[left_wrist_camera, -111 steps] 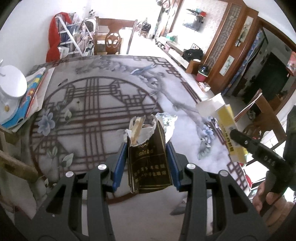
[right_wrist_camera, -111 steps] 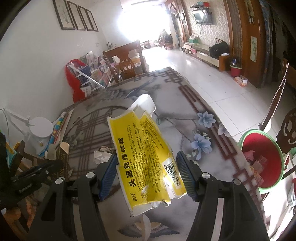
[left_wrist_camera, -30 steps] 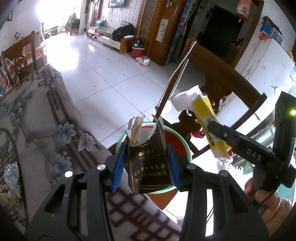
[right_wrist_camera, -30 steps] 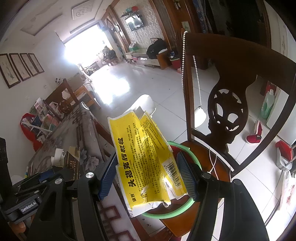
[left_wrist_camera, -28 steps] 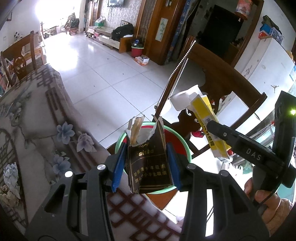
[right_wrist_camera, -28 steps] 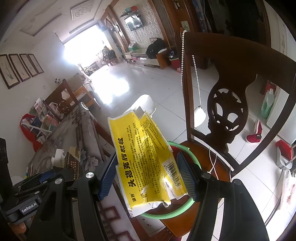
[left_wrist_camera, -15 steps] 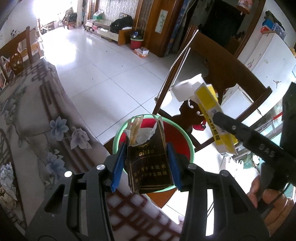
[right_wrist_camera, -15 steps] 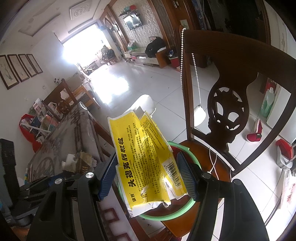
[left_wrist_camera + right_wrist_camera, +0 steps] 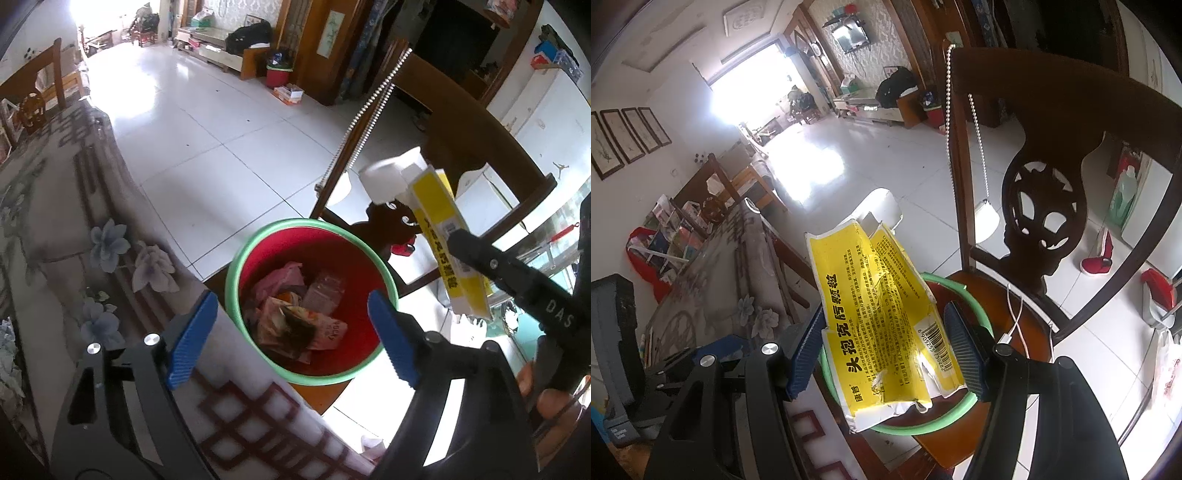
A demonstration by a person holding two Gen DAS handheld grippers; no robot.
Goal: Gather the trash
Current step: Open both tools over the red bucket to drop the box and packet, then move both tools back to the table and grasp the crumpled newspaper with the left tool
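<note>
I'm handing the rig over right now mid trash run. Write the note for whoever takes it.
Left claw: jaws opening, nothing between them, above the red bin on the wooden chair.
Right claw: shut on the flattened yellow box, held over the bin's green rim.
Done: trash, a dark crumpled piece among it, lies in the bin.
Left: drop the yellow box in, then check the patterned table for more.

**Colours and patterns noted**

Bin (image 9: 384,273): red inside, green rim; pink and orange scraps (image 9: 295,321) within. Carton (image 9: 886,317): yellow, black print, white edges, barcode. Gripper pads (image 9: 192,332): blue, ribbed; bodies black. Tablecloth (image 9: 55,236): grey, pale blue flowers, dark red lattice. Chair (image 9: 1049,192): dark brown. Floor tiles (image 9: 207,140): white.
</note>
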